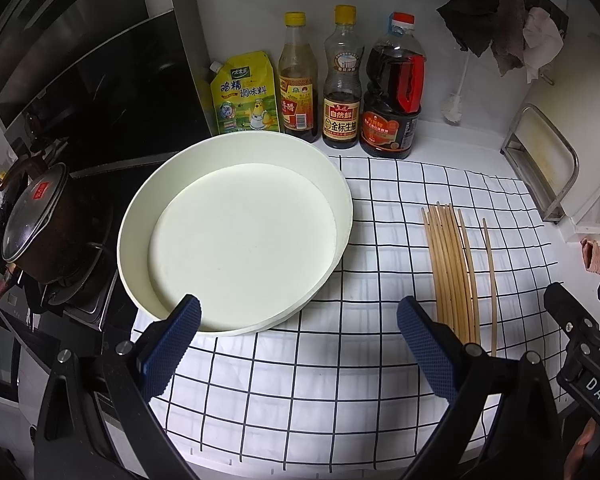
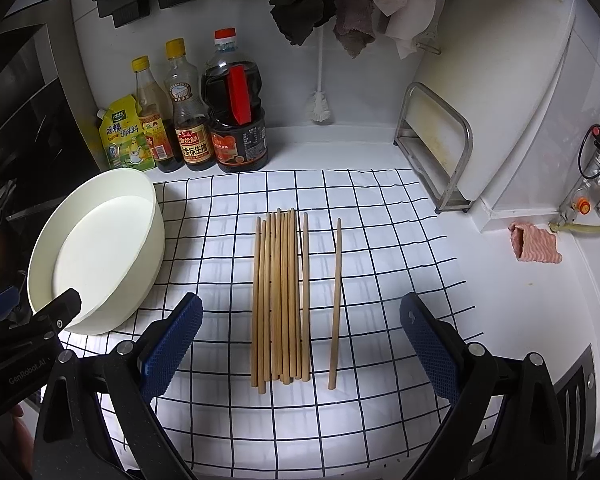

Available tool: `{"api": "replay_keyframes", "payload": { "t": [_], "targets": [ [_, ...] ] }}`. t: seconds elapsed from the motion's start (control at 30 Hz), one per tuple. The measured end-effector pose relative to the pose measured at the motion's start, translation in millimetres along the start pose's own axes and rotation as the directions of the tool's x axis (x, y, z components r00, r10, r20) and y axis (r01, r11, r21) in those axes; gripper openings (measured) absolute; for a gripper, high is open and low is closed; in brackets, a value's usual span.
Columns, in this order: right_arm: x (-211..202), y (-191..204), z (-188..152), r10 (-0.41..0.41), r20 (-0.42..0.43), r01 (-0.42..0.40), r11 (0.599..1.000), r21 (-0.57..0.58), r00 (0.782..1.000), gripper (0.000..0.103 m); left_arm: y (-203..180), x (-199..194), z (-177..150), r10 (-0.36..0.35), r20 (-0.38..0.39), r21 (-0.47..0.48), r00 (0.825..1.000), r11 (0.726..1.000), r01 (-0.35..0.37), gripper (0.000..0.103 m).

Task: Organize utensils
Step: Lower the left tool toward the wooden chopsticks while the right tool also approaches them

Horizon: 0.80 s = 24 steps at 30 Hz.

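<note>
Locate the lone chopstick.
The lone chopstick lies on the checked cloth, just right of the chopstick bundle, ahead of the open right gripper.

Bright, sharp centre; dark, curved fisheye corners.

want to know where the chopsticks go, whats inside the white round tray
The white round tray holds nothing; only its bare pale floor shows. The left tongs cover a small part of its near rim.
</note>
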State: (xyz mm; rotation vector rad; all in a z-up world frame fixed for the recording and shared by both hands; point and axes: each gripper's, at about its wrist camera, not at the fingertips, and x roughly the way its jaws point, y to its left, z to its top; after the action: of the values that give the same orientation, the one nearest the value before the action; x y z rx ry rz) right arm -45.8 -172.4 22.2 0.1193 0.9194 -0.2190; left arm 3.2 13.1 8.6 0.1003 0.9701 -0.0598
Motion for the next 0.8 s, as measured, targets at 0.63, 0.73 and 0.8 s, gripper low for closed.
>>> {"api": "replay_keyframes", "payload": {
  "t": [0.63, 0.73, 0.8],
  "targets": [
    [59.0, -68.9, -31.7, 0.039, -0.103, -0.034, 0.998, 0.051, 0.994, 0.095, -60.0, 42.2, -6.4, -0.078, 0.032, 0.057, 0.996, 0.995, 0.076, 0.097],
    [79.9, -81.3, -37.1, 0.032, -0.121, -0.027, 0.999, 0.041, 0.992, 0.095, -72.6, 62.4, -9.2, -0.094, 0.004, 0.05, 0.996, 0.994, 0.093, 0.097],
    [91.2, -87.0, -37.8, 0.03, -0.126, -0.026, 0.999, 0.031, 0.992, 0.094, -79.5, 74.2, -10.8, -0.093, -0.017, 0.051, 0.995, 0.994, 0.094, 0.097]
  ]
}}
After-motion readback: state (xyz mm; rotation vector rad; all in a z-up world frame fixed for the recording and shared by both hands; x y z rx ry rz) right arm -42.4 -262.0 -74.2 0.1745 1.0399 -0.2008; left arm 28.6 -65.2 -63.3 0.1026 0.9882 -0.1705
